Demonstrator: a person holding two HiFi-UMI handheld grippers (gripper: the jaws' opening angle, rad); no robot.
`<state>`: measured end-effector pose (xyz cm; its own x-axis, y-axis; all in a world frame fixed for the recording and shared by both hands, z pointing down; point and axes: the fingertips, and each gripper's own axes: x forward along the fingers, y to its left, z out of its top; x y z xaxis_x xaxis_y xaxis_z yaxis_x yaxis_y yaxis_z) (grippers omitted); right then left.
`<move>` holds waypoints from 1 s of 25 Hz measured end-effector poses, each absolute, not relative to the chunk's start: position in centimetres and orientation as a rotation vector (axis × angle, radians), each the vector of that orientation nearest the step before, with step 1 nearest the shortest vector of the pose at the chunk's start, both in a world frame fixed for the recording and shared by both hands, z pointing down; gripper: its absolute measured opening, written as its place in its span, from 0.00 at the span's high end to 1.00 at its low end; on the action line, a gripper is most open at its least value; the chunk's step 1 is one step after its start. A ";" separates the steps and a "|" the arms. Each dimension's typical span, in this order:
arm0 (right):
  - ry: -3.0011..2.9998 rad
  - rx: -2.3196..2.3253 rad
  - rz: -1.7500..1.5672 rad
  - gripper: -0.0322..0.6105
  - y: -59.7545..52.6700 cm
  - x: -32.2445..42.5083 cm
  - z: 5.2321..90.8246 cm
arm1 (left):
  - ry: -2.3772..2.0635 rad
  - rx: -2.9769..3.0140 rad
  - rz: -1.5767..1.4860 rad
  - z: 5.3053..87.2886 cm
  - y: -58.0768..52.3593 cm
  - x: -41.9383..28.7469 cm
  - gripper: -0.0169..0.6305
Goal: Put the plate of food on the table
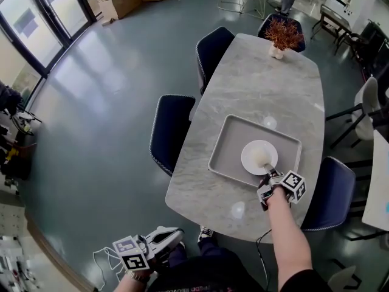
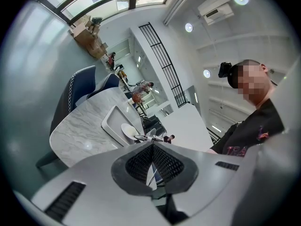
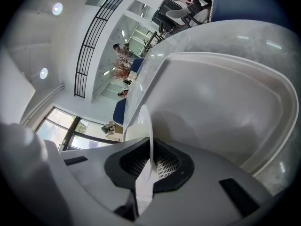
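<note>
Plate of food [image 1: 259,157], white and round with a pale lump on it, sits inside the grey tray [image 1: 228,145], towards the tray's right half, and the head view doesn't settle whether it rests on the tray floor or hangs just above it. The big marble-topped table [image 1: 255,84] carries that tray near its close end, and three dark blue chairs [image 1: 172,129] stand round the table's edges. Right gripper [image 1: 267,175] reaches in over the tray's near rim and is clamped on the plate; its own view shows the thin white plate rim [image 3: 149,140] standing edge-on between the two dark pads. Left gripper [image 1: 176,231] hangs low by the person's lap, well apart from the table, with its pads pressed together on nothing. A small reddish plant in a pale pot [image 1: 284,34] stands at the table's far end.
</note>
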<state>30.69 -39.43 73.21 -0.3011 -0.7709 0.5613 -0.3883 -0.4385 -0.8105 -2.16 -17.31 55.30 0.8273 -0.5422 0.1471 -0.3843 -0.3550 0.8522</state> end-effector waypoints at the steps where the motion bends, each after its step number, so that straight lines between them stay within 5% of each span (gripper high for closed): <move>1: 1.445 -1.642 -1.800 0.91 -39.5 30.8 73.3 | -0.685 1.989 -0.195 55.3 -17.3 -2.1 0.97; 25: 1.498 -1.814 -2.022 0.86 -39.4 31.5 75.1 | -0.682 1.984 -0.216 55.4 -17.1 -2.0 0.97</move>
<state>31.54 -39.42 75.11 -0.3155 -0.5902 0.7431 -0.5391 -0.5330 -0.6522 -1.97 -17.15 55.42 0.8258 -0.5484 0.1317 -0.3722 -0.3544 0.8578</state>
